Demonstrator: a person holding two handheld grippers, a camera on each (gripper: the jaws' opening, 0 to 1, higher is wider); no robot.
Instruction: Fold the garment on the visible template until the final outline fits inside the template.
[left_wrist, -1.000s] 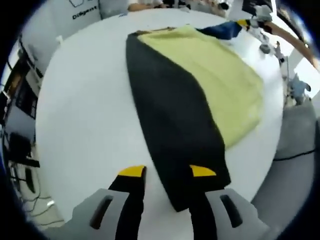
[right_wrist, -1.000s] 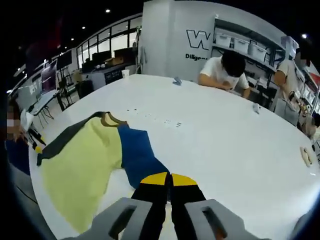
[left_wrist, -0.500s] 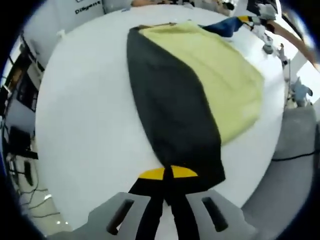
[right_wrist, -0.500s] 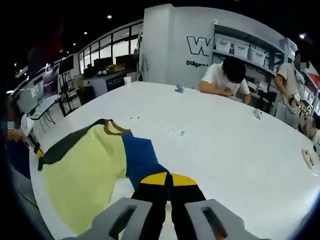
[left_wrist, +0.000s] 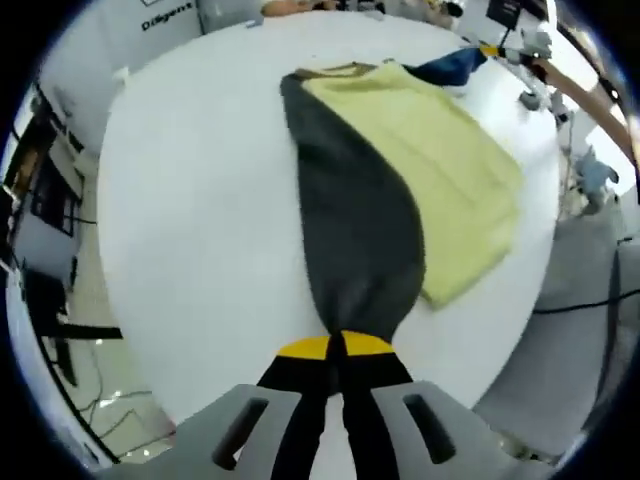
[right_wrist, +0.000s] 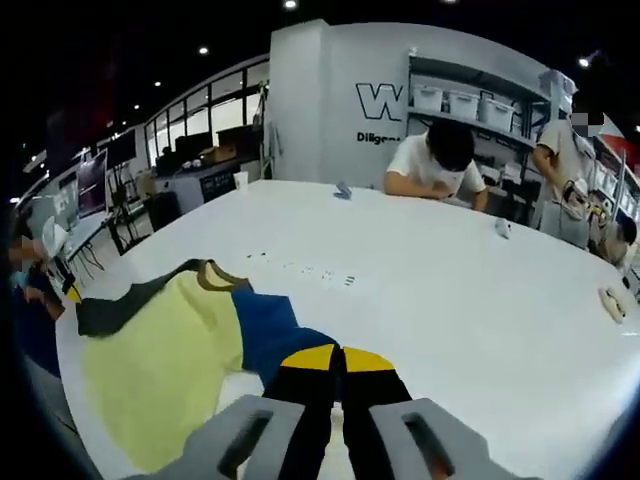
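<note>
- A garment (left_wrist: 400, 190) lies spread on a large white table (left_wrist: 190, 220), near one edge of it. It has a pale yellow body, one dark grey sleeve panel and one blue sleeve panel, with a tan neckline.
- In the left gripper view, the left gripper (left_wrist: 333, 347) has its yellow-tipped jaws pressed together on the narrow end of the dark grey panel (left_wrist: 355, 235), which bunches and rises toward the jaws.
- In the right gripper view, the right gripper (right_wrist: 337, 357) has its jaws closed tight on the end of the blue panel (right_wrist: 265, 330).
- In that view the yellow body (right_wrist: 160, 370) lies left of the blue panel.
- A small row of dark marks (right_wrist: 300, 268) sits on the table beyond the garment.
- At the table's far side, a person in a white shirt (right_wrist: 435, 165) leans over it.
- Shelves with bins (right_wrist: 470, 100) stand behind.
</note>
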